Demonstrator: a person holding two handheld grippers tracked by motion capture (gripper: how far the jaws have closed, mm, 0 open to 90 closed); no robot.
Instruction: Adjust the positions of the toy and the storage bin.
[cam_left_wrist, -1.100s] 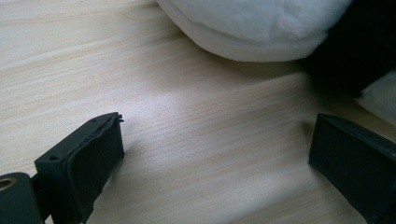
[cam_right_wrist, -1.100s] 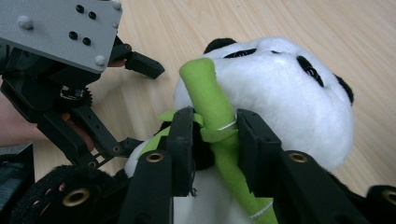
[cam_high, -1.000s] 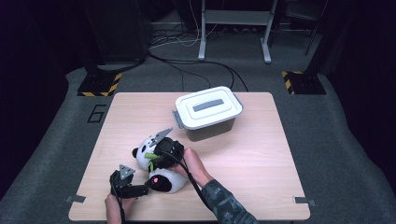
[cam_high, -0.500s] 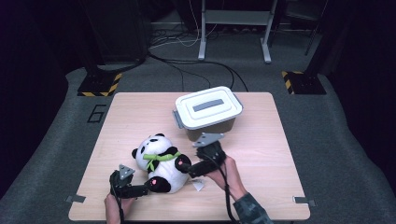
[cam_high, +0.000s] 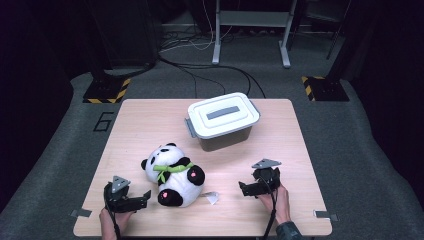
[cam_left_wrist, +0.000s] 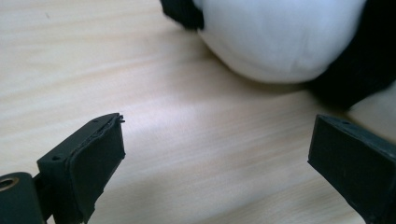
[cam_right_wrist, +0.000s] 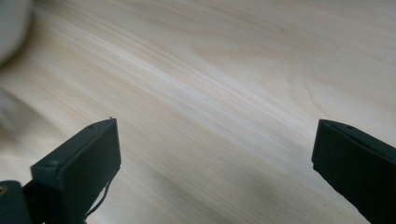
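Pale wood is showing between the jaws of both grippers, and nothing is being held in either one. You are keeping the right gripper low over the table, well apart from the panda toy; its jaws have just been opening and are now standing wide, with only bare board between them. You are holding the left gripper just beside the toy's lower end, jaws spread and pointing toward it.

The toy is lying on its back near the front edge, between your two hands, with a small white tag at its side. The lidded box is sitting farther back with its lid on.

Risks from here: the plush is soft and round, so a shallow pinch is likely to slip off. Pushing with the left jaws could roll the toy sideways.

The left gripper view is showing the white belly and a black limb close ahead, confirming no contact. The high view is giving the overall layout instead.
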